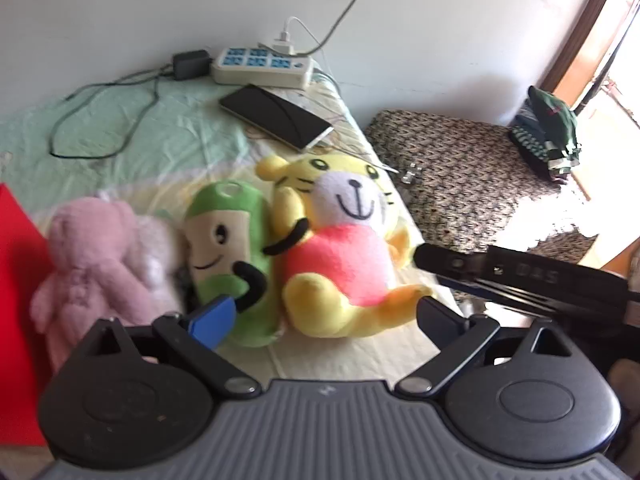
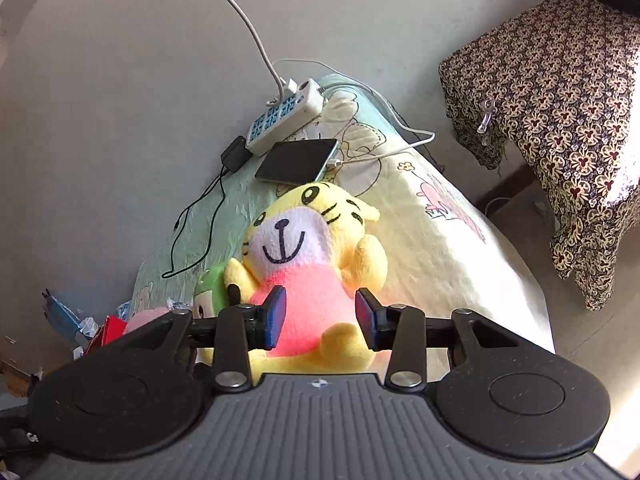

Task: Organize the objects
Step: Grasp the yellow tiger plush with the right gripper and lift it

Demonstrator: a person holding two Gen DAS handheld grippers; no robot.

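Over the tiger plush (image 2: 304, 264), right claw (image 2: 321, 317) angled down

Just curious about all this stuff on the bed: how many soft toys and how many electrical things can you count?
Soft toys: 3 (pink plush, green plush, yellow tiger plush)
Electrical things: 3 (white power strip, black adapter, dark flat tablet)
Total: 6

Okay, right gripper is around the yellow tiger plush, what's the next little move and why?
Probably close the right gripper on the yellow tiger plush: its blue pads flank the pink belly without clearly squeezing it, so it isn't held yet.
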